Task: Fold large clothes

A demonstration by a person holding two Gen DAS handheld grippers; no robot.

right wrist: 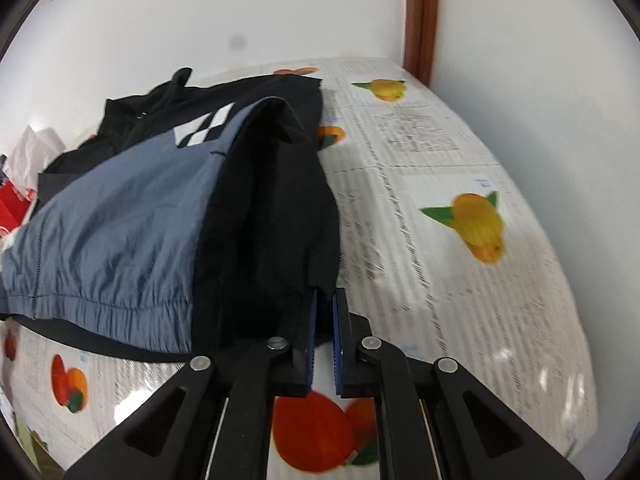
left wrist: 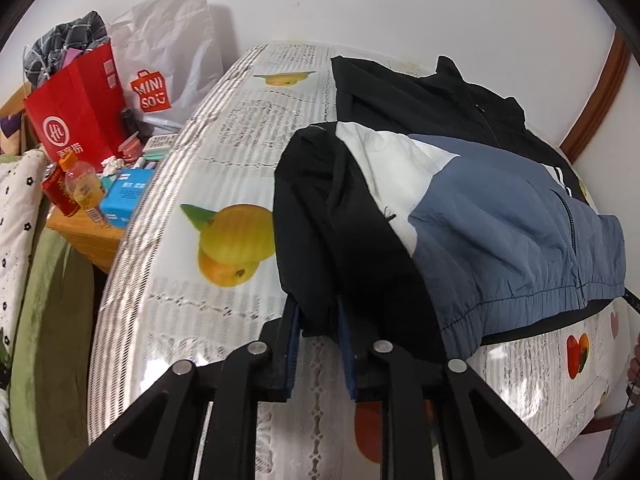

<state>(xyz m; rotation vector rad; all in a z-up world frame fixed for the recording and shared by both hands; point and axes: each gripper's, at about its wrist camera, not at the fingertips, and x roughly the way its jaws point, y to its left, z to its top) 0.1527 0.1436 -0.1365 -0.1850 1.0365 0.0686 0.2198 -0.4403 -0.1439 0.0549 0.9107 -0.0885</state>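
Observation:
A black, white and blue-grey jacket [left wrist: 500,216] lies front up on a table covered with a fruit-print cloth [left wrist: 224,160]. One black sleeve [left wrist: 340,220] is folded along the jacket's left side. My left gripper [left wrist: 318,312] is shut on that sleeve's cuff end, with black fabric bunched between the pads. In the right wrist view the jacket [right wrist: 120,232] fills the left half, its other black sleeve [right wrist: 272,220] lying along the right edge. My right gripper [right wrist: 325,300] is shut on this sleeve's lower hem at the fingertips.
Left of the table, a wooden side table [left wrist: 88,240] holds a red paper bag [left wrist: 76,120], a white shopping bag [left wrist: 160,80], a drink bottle [left wrist: 84,192] and a blue box [left wrist: 124,196]. Green bedding [left wrist: 44,320] lies at the far left. A wooden door frame [right wrist: 420,12] stands behind the table [right wrist: 420,240].

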